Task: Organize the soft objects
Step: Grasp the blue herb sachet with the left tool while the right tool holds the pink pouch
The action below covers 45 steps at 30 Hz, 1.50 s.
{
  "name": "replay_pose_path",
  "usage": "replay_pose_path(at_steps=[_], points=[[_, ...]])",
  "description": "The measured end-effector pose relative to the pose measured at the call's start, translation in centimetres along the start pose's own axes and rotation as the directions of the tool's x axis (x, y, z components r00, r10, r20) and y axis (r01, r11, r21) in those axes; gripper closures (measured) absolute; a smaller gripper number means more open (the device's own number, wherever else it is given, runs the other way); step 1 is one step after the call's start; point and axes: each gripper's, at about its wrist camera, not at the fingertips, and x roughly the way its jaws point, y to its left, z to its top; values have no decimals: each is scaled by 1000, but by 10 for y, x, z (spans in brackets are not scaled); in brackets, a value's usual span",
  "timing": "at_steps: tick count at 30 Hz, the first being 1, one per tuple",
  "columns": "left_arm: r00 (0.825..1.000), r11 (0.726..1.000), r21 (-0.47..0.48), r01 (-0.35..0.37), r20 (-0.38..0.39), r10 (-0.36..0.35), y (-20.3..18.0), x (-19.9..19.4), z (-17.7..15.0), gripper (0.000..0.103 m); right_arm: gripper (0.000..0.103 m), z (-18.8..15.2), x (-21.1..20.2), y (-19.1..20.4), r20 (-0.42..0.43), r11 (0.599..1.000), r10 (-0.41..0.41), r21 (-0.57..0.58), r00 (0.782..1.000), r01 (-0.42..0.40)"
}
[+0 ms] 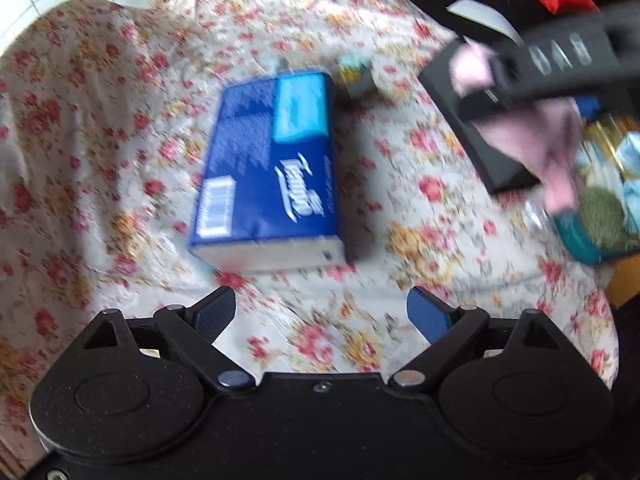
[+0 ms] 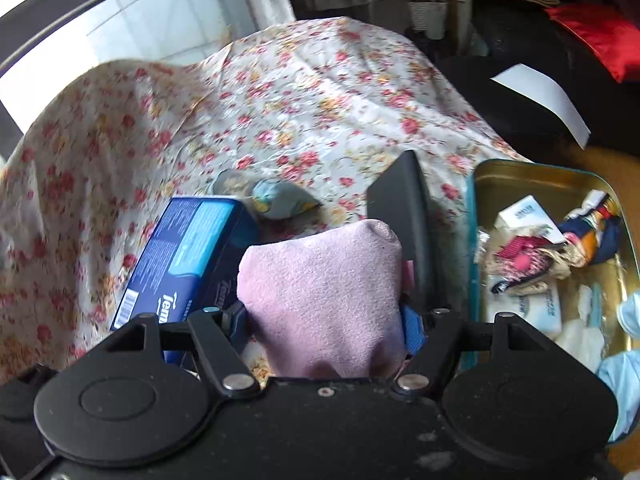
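A blue tissue pack (image 1: 272, 168) lies on the floral cloth (image 1: 100, 140) just ahead of my left gripper (image 1: 324, 312), which hangs open above the cloth with nothing between its fingers. My right gripper (image 2: 324, 320) is shut on a soft pink cloth (image 2: 320, 280), which bulges up between its blue pads. In the left wrist view the same pink cloth (image 1: 536, 140) dangles from the right gripper at the upper right, in the air above the table. The tissue pack (image 2: 192, 256) shows to the left of the pink cloth.
A teal tin with a gold inside (image 2: 472, 240) sits at the right, holding several small cloths and packets. A flat black object (image 2: 412, 216) lies beside it. A small patterned pouch (image 2: 276, 198) rests behind the tissue pack. Red fabric (image 2: 600, 36) and dark furniture stand beyond.
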Motion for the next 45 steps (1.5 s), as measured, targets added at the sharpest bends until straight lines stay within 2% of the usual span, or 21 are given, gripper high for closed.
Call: replay_pose_path(at_steps=[6, 11, 17, 21, 23, 28, 33, 36, 40, 45], points=[[992, 996, -15, -92, 88, 93, 25, -3, 53, 12, 33, -15, -18, -20, 9, 997, 1, 74, 1000, -2], [978, 975, 136, -174, 136, 155, 10, 18, 90, 11, 33, -27, -23, -14, 20, 999, -7, 47, 1000, 6], [976, 953, 231, -195, 147, 164, -9, 43, 121, 11, 33, -26, -18, -12, 8, 999, -20, 30, 1000, 20], [975, 919, 335, -208, 148, 167, -25, 62, 131, 11, 33, -25, -16, -13, 2, 999, -19, 35, 1000, 19], [974, 908, 357, -219, 134, 182, -29, 74, 137, 11, 33, -24, -15, -13, -2, 999, -20, 38, 1000, 20], [977, 917, 338, -212, 87, 194, -24, 98, 160, 11, 33, -22, -9, -12, -13, 999, -25, 38, 1000, 25], [969, 921, 303, -245, 90, 228, -14, 114, 189, 11, 33, -20, -4, -11, -27, 999, -25, 41, 999, 26], [968, 932, 259, -252, 87, 238, -5, 122, 208, 11, 33, -18, 0, -9, -35, 999, -27, 39, 999, 28], [974, 948, 226, -223, 83, 209, 4, 128, 222, 11, 33, -18, 4, -7, -48, 999, -25, 37, 999, 27], [987, 955, 256, -148, 91, 129, 7, 130, 217, 11, 33, -17, 7, -8, -61, 999, -20, 41, 998, 22]])
